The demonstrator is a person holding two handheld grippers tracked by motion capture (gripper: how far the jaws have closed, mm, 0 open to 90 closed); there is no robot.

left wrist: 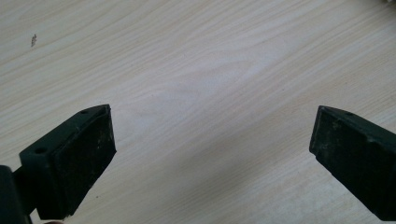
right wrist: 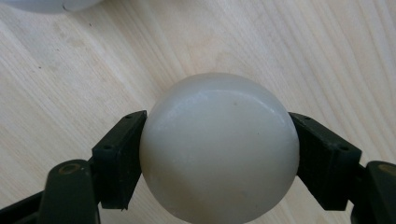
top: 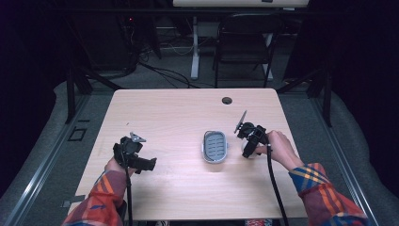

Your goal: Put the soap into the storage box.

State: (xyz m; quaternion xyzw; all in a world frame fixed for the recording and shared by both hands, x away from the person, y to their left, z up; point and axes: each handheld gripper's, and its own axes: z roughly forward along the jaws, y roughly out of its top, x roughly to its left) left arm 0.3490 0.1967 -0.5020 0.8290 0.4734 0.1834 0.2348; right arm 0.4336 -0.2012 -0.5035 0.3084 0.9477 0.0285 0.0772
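1. Pale wood-grain tabletop (top: pixel 179 122); dark room with a folding chair (top: pixel 244 42) behind.
2. Right gripper (right wrist: pixel 219 154): fingers (right wrist: pixel 119 158) closed on a smooth white ball (right wrist: pixel 219 149), held at its widest girth just above the wood.
3. Handling, judged: light, rigid, slippery; best gripped across the middle.
4. Grey oval tray with a ribbed floor (top: pixel 215 146), just left of the ball; nothing visible inside.
5. Left gripper (left wrist: pixel 212 140): fingers wide apart, holding nothing.

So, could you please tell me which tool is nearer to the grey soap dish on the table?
Right. The right tool, shut on a white ball, sits just beside the soap dish; the left tool stands open, farther off on the dish's other side.
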